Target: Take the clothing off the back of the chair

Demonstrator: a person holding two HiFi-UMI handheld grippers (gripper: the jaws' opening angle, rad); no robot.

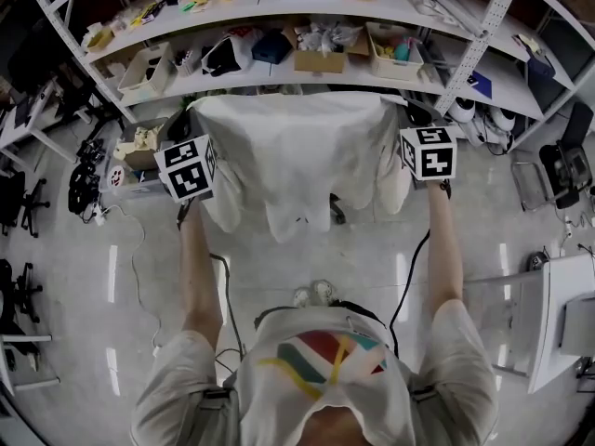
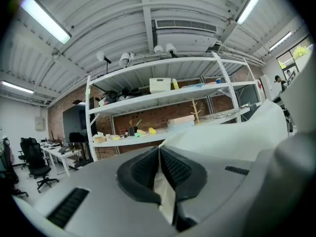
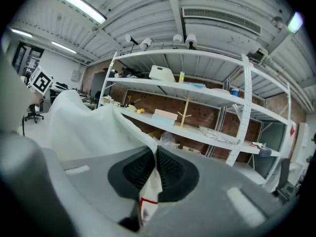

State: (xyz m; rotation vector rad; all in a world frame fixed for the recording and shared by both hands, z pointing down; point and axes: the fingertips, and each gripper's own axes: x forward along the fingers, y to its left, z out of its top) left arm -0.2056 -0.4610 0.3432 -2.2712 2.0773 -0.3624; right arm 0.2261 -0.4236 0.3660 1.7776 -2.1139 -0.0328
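A white garment [image 1: 293,156] hangs spread wide between my two grippers in front of the shelves. My left gripper [image 1: 192,117] is shut on its left top corner, and the cloth [image 2: 165,191] shows pinched between the black ribbed pads [image 2: 143,169]. My right gripper [image 1: 410,111] is shut on the right top corner, where a fold with a red-edged tag [image 3: 146,201] sticks out between its pads [image 3: 170,169]. From there the garment [image 3: 89,127] stretches away to the left. The chair is hidden behind the cloth except for a dark piece [image 1: 337,214] under the hem.
A long white shelving unit [image 1: 307,72] full of boxes and small items stands right behind the garment. Black office chairs [image 1: 19,203] and a cable tangle [image 1: 85,189] are at the left. A white desk [image 1: 567,314] is at the right. Cables [image 1: 223,286] trail on the glossy floor.
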